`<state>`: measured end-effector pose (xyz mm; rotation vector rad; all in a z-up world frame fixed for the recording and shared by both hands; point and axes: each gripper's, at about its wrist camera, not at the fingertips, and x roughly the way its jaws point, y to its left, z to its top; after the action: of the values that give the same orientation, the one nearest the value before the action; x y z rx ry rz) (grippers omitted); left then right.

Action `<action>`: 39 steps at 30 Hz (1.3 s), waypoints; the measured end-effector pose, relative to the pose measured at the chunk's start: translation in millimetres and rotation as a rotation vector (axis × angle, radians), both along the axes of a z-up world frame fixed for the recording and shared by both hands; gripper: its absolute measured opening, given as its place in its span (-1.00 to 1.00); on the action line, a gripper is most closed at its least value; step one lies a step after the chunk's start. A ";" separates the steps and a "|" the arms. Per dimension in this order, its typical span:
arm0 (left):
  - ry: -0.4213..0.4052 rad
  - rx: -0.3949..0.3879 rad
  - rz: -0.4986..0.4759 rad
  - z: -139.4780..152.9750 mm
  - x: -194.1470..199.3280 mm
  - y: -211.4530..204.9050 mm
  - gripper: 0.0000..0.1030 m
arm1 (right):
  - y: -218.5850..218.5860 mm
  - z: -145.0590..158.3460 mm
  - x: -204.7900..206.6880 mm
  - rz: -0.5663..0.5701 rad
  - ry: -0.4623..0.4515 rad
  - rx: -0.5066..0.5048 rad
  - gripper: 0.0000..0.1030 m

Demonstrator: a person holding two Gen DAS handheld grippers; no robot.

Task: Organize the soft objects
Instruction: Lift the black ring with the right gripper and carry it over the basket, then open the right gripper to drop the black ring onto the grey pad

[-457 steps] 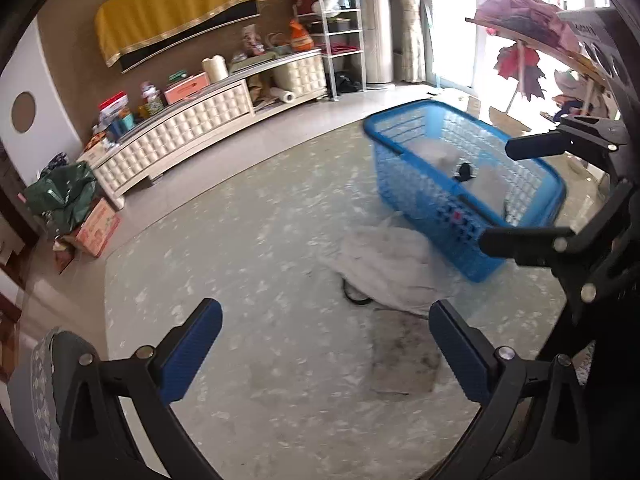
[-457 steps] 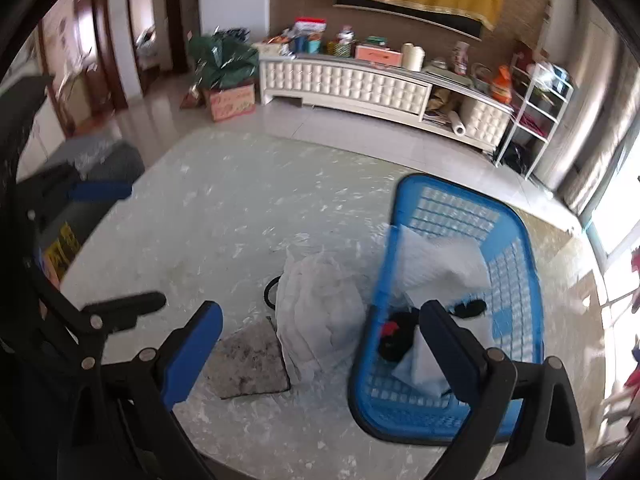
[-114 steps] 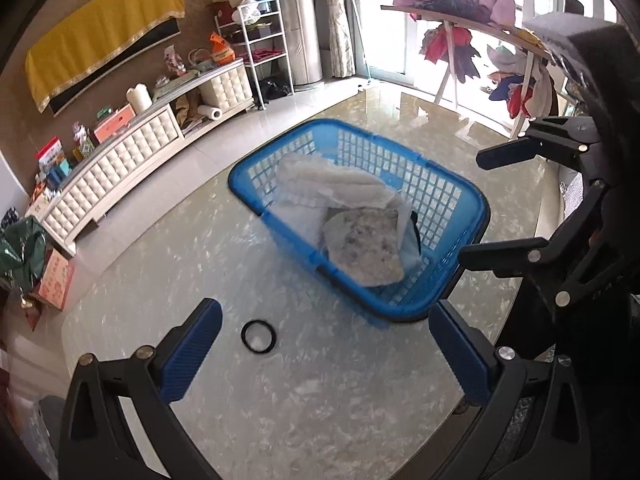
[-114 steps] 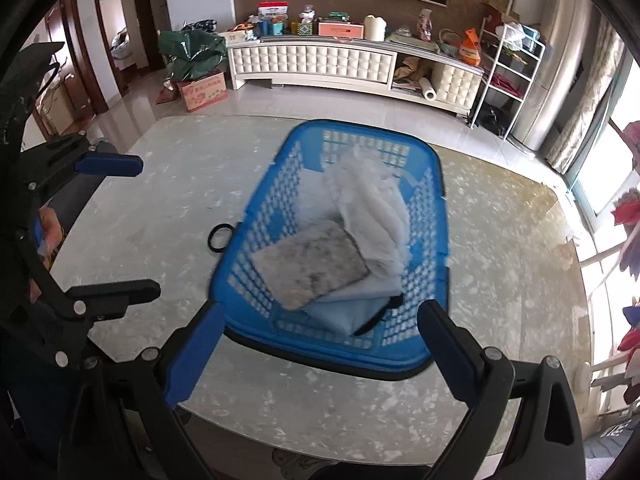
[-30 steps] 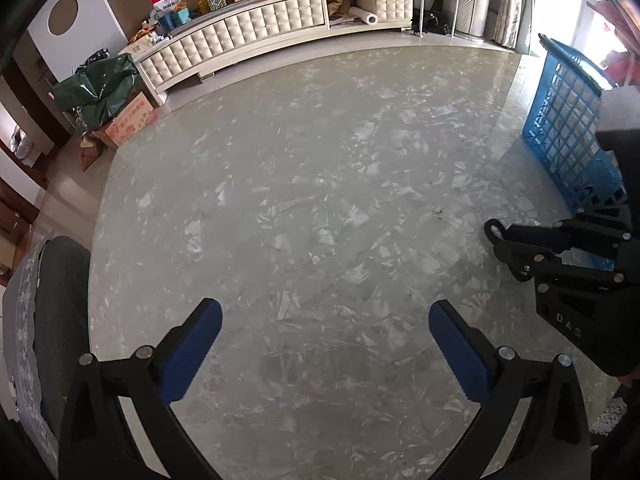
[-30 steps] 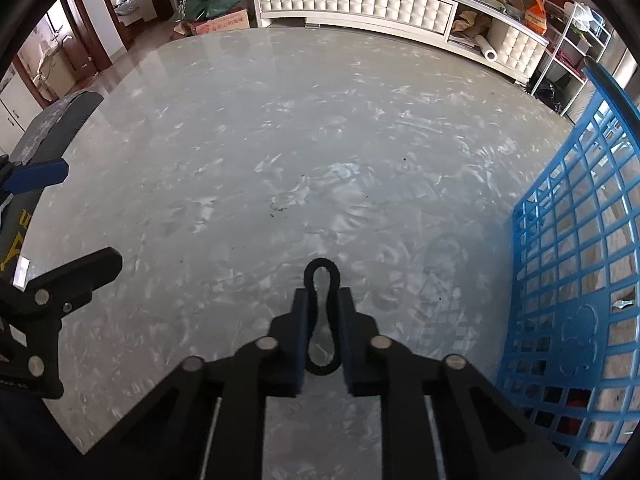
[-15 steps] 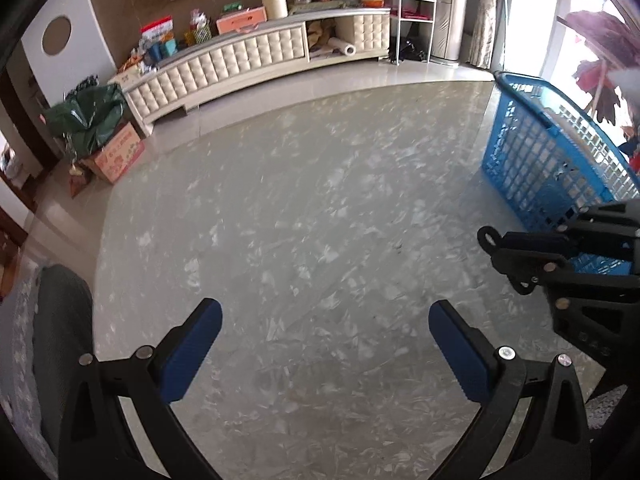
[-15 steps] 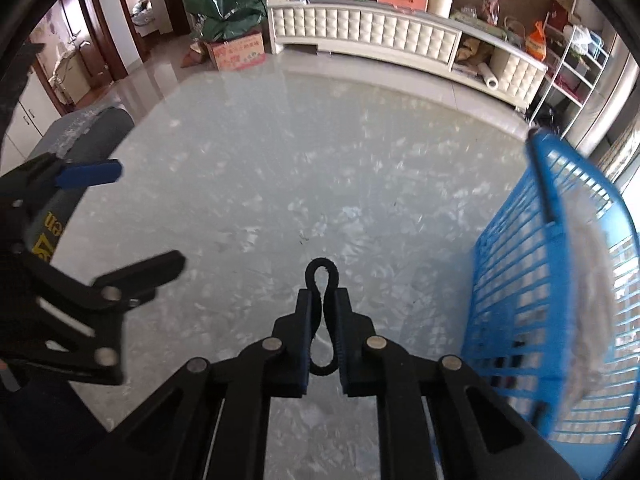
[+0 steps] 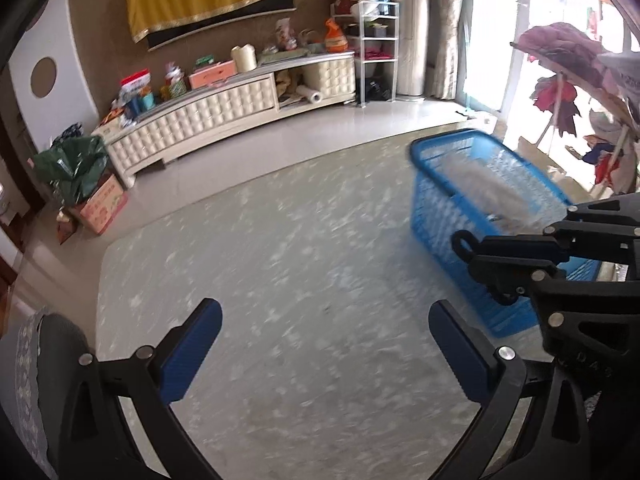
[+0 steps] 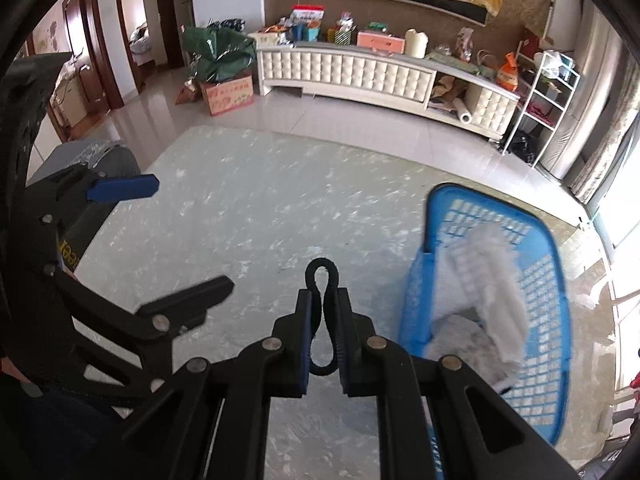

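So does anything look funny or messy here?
A little. In the blue basket the white fluffy cloth is crumpled, not folded, beside a grey cloth. The right claw squeezes a black hair tie into a pinched loop. The left claw is open and empty.

Marbled table [image 9: 280, 280] carries blue basket [image 9: 440, 216], right side.

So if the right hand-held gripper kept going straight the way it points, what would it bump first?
Probably just the marbled floor. The right hand-held gripper, pinching a black hair tie, points left of the blue basket; depth is hard to judge.
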<state>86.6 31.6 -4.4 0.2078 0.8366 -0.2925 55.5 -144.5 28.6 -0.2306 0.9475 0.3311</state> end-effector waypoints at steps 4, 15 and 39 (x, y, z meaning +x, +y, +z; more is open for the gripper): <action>-0.024 0.002 -0.041 11.0 -6.3 -22.7 1.00 | -18.2 3.2 -3.0 -0.027 -0.021 -0.006 -0.81; -0.046 0.007 -0.073 24.7 -8.0 -55.5 1.00 | -56.2 15.2 -7.8 -0.103 -0.060 0.000 -0.81; 0.028 -0.011 -0.071 8.1 26.5 -96.8 0.99 | -92.3 -39.4 26.7 -0.174 0.101 0.008 -0.78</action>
<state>113.0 -65.1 3.7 0.2238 0.8561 -0.3673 82.1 -236.8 -10.8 -0.1234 1.0577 0.1873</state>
